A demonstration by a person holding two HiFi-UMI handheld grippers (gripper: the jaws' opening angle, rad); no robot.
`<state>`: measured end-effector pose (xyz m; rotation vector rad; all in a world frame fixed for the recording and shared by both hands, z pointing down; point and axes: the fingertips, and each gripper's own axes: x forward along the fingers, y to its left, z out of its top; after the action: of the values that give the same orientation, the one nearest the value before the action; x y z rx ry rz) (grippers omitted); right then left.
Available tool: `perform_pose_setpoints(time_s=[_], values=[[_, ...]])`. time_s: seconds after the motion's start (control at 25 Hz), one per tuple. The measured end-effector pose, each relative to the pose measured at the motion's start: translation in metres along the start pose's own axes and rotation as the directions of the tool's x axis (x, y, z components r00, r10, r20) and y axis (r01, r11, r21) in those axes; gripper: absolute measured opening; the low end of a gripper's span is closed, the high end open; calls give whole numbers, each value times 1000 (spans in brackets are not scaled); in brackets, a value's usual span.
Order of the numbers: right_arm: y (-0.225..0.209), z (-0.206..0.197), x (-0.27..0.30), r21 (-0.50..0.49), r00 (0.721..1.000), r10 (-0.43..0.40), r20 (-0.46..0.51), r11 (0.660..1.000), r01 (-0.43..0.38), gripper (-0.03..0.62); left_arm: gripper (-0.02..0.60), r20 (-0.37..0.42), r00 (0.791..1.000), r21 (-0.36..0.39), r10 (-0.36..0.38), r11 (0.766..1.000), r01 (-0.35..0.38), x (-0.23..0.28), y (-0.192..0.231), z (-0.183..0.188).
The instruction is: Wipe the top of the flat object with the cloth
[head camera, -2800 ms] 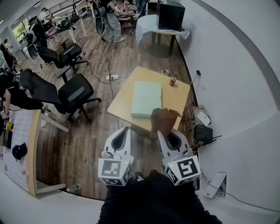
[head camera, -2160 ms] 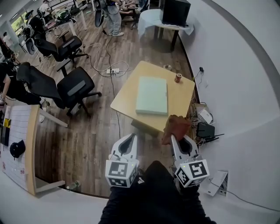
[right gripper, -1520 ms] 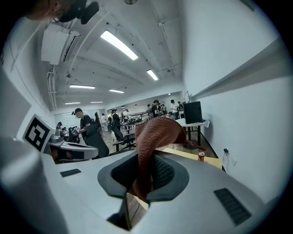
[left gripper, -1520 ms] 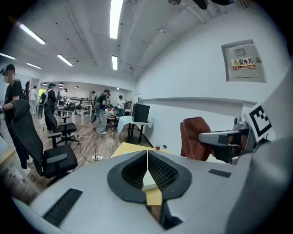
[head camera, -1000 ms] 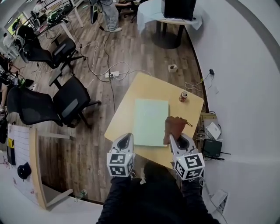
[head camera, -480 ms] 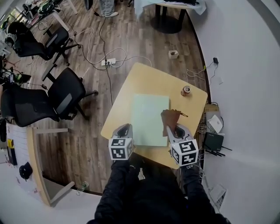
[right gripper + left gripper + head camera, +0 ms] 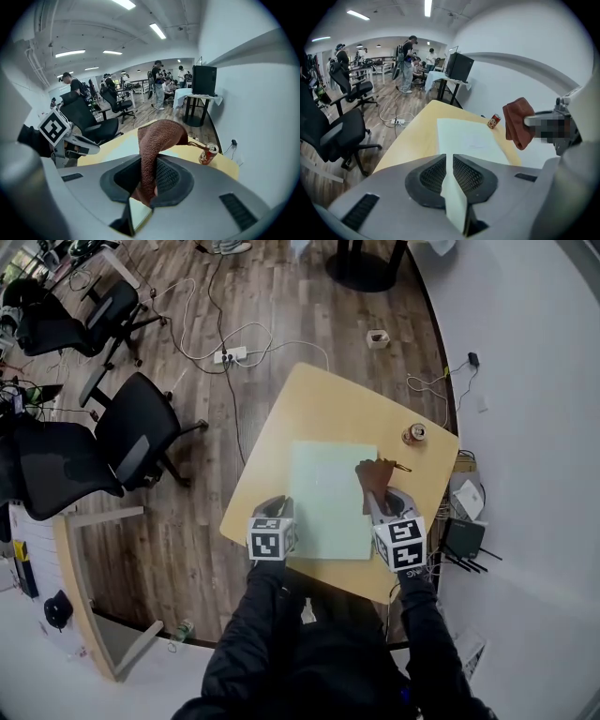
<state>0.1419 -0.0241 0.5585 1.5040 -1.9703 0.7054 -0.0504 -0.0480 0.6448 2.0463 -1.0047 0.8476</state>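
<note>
Closer than a moment ago, my right gripper (image 7: 381,501), clamped on the brown cloth (image 7: 374,476), stands nearer the pale green flat object (image 7: 323,493) at centre frame, long axis pointing up-frame, than my shut, empty left gripper (image 7: 276,509).

table (image 7: 281,423) 1 | flat object (image 7: 328,502) 1 | cloth (image 7: 375,476) 1 | can (image 7: 413,434) 1 | left gripper (image 7: 277,504) + right gripper (image 7: 382,502) = 2

Soda can (image 7: 413,434), office chairs (image 7: 141,442), pwr strip (image 7: 230,355)

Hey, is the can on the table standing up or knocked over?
Upright: the can stands on its base, round top facing up in the head view.
</note>
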Motion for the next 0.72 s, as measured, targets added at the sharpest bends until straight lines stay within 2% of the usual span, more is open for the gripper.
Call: perform_pose_setpoints(time_s=[0.16, 0.24, 0.72], values=[[-13, -1, 37, -48, 999, -27, -40, 999, 25, 72, 47, -51, 999, -12, -8, 1000, 7, 18, 17, -5], [-20, -3, 50, -79, 997, -39, -62, 996, 34, 72, 91, -75, 997, -18, -18, 1000, 17, 27, 21, -9], [-64, 6, 105, -226, 987, -131, -97, 968, 106, 72, 98, -128, 988, -26, -83, 996, 80, 45, 26, -15]])
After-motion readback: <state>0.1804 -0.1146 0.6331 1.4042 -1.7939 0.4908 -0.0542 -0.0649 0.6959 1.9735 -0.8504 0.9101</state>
